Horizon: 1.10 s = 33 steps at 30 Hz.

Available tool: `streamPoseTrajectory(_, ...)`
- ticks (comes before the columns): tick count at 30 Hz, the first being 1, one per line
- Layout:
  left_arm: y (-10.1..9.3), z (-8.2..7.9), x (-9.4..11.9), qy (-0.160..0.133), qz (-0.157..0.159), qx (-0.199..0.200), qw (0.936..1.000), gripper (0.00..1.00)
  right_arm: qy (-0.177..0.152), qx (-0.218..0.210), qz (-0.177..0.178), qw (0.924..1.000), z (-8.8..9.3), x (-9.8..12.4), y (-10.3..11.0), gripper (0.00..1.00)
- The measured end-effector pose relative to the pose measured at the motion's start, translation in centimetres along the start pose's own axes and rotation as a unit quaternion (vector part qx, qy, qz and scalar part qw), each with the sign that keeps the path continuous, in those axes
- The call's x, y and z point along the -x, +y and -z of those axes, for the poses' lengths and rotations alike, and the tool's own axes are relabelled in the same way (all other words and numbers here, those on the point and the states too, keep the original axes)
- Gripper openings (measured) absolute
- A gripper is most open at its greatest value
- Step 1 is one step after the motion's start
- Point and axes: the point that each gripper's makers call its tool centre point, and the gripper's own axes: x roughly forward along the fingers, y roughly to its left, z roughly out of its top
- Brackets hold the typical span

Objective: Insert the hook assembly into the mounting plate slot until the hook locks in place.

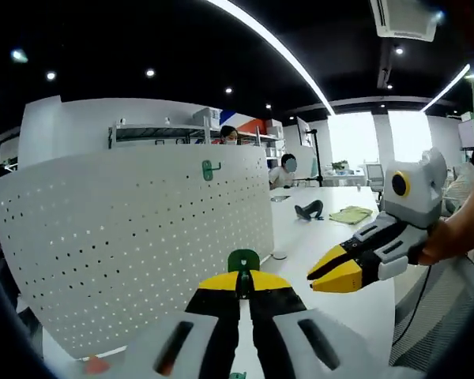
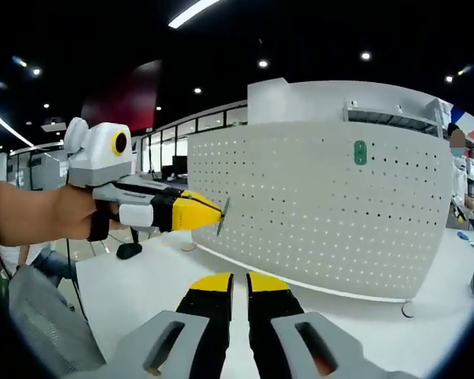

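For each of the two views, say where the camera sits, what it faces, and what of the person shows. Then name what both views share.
Left gripper view: rides the left hand-held gripper, shut on a green hook, facing the white pegboard; the right hand-held gripper enters, held by a hand.
Right gripper view: rides the right hand-held gripper, facing the pegboard; the person's forearm shows.
Shared: pegboard, mounted green hook, white table.

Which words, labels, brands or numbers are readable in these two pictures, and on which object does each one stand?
None can be read.
White pegboard: holes, no print.
Green hook on the board: no marking visible.
Green hook piece in the left claw: no marking visible.
Right claw: yellow and black, no lettering.
Far wall, red and blue patch: too blurred to tell whether it is writing.
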Motion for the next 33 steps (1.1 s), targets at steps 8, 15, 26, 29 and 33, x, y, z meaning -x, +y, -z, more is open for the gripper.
streamPoseTrajectory(8,0.8,-1.6,-0.2,-0.013,-0.014,-0.005,0.9998,0.03,-0.008,0.003,0.016,0.9998,-0.3,1.3,-0.9,0.06)
streamPoseTrajectory(15,1.2,-2.7,-1.1,-0.023,-0.02,-0.005,0.9995,0.03,-0.014,0.004,0.024,0.9996,-1.2,1.7,-2.0,0.06)
streamPoseTrajectory(26,1.9,-5.2,-3.6,-0.039,-0.034,-0.009,0.9986,0.03,-0.014,-0.01,0.03,0.9994,-0.9,1.9,-2.9,0.06)
streamPoseTrajectory(29,2.3,-5.9,-4.4,-0.046,-0.046,-0.003,0.9979,0.03,-0.016,-0.016,0.031,0.9993,-0.7,1.8,-3.0,0.06)
streamPoseTrajectory(33,2.4,-6.5,-5.3,-0.051,-0.061,0.003,0.9969,0.03,-0.016,-0.023,0.03,0.9992,-0.3,1.5,-3.1,0.06)
